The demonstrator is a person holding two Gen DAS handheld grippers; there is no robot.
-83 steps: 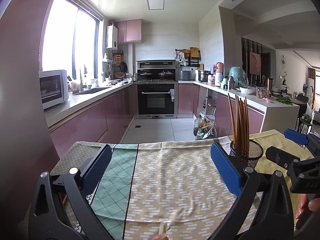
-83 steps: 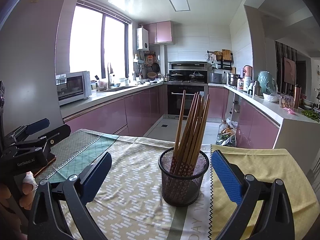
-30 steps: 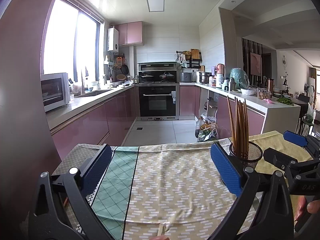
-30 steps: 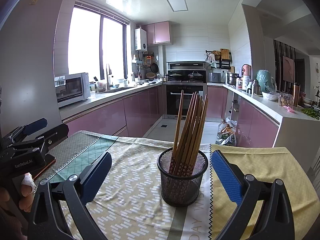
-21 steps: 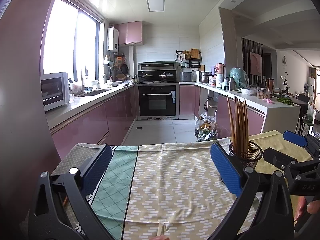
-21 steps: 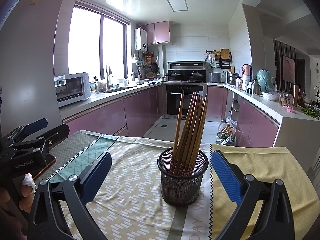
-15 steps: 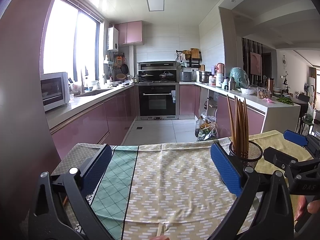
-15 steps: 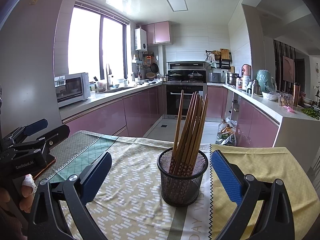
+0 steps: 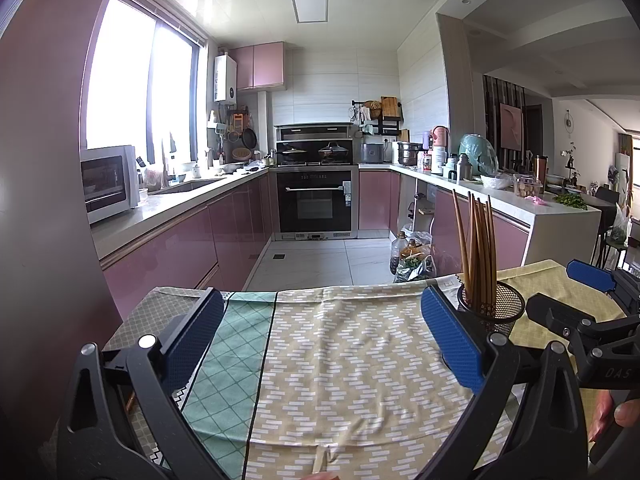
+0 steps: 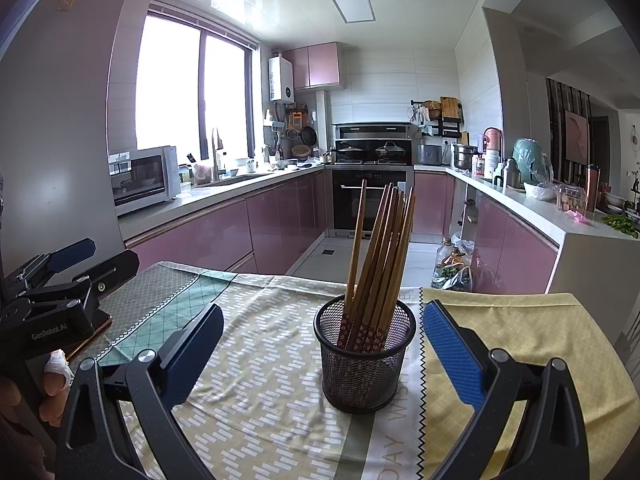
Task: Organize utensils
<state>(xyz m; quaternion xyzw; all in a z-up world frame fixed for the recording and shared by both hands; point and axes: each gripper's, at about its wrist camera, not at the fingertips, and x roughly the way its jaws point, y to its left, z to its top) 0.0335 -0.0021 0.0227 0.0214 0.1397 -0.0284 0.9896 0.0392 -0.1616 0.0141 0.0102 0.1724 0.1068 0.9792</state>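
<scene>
A black mesh cup (image 10: 365,360) stands upright on the patterned tablecloth (image 10: 260,380), with several wooden chopsticks (image 10: 380,256) leaning in it. My right gripper (image 10: 320,344) is open, and the cup sits just ahead between its blue pads (image 10: 450,350). In the left wrist view the same cup (image 9: 492,306) and chopsticks (image 9: 476,248) stand to the right. My left gripper (image 9: 320,332) is open over bare cloth with nothing between its fingers. Each gripper also shows in the other's view: the left gripper (image 10: 96,256) and the right gripper (image 9: 560,292).
The table's far edge (image 9: 320,290) drops to a tiled kitchen floor. Pink cabinets, an oven (image 9: 314,204) and a microwave (image 9: 106,182) lie beyond. A yellow cloth (image 10: 520,332) covers the right end. A person's hand (image 10: 52,376) holds the left tool.
Almost nothing has moved; both grippers stay open, with only a slight drift in the views.
</scene>
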